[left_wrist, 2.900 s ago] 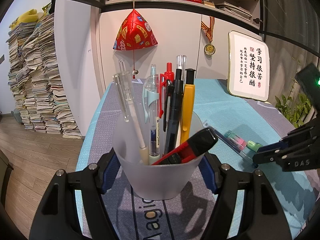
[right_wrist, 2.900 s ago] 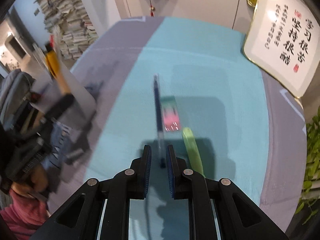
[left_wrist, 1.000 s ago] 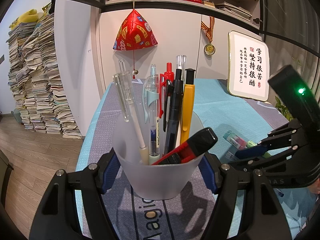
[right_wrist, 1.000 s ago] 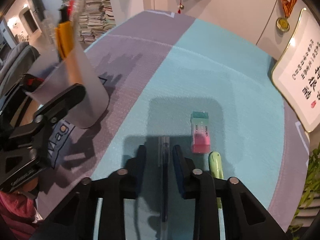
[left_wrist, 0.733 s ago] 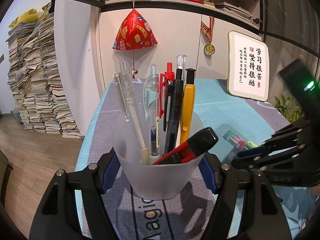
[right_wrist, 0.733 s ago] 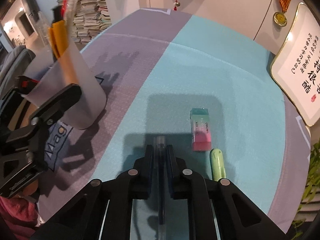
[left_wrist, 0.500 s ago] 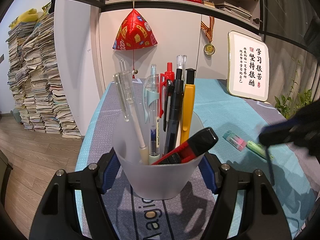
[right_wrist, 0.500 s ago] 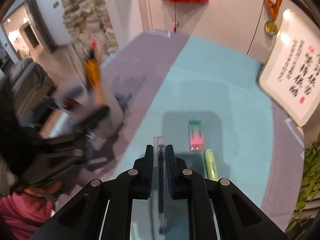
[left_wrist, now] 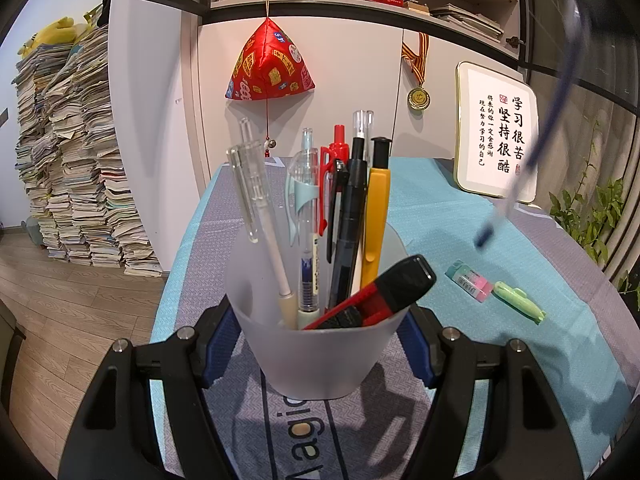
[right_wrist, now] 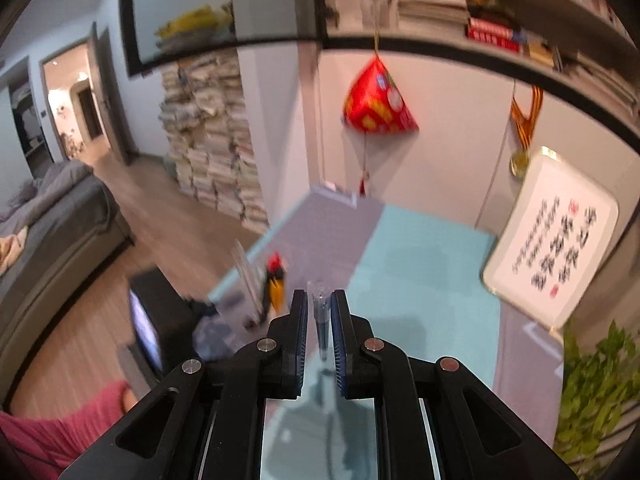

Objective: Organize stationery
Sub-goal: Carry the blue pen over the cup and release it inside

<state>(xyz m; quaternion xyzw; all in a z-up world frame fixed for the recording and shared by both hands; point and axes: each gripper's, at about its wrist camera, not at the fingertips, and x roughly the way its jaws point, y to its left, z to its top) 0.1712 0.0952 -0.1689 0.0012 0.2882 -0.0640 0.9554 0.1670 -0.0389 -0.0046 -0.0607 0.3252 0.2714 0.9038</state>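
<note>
Pens number seven in the frosted cup [left_wrist: 316, 344] that your left gripper [left_wrist: 320, 344] clamps on the table [left_wrist: 440, 208]. Your right gripper [right_wrist: 320, 312] pinches one blue pen [right_wrist: 321, 320] in midair, while one eraser [left_wrist: 469, 281] and one green highlighter [left_wrist: 518, 301] lie beside each other.

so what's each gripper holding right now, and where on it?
Right gripper is shut on a clear blue pen, pinched near its top end. Left gripper grips the frosted cup by its lower sides.
</note>
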